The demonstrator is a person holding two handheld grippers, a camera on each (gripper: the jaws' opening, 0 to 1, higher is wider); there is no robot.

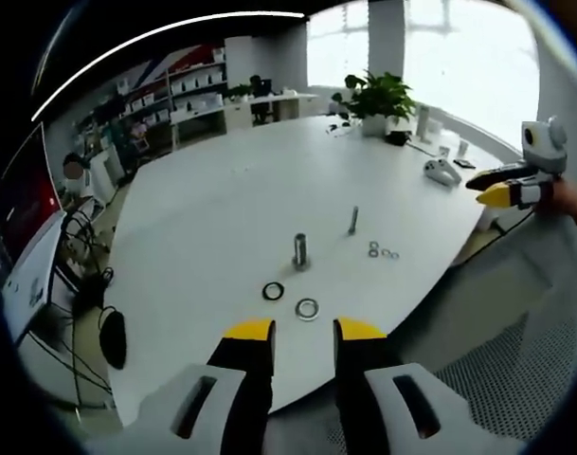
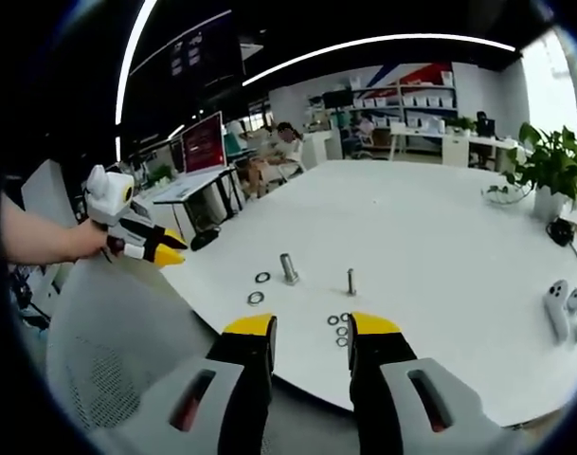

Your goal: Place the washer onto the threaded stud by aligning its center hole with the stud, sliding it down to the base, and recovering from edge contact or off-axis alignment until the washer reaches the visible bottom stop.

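Left gripper (image 1: pixel 303 331) gapes empty above table edge (image 1: pixel 411 303).

The desk (image 1: pixel 222 190) looks smooth, matt white. The threaded stud (image 1: pixel 352 220), the thicker stud (image 1: pixel 299 250) and the washers (image 1: pixel 307 308) look like shiny metal. The chair mesh (image 2: pixel 108 379) looks like rough grey cloth.

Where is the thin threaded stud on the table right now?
In the left gripper view the thin upright threaded metal stud stands on the white round table, right of the thicker metal cylinder, with three small silver washers just beside it toward the table edge.
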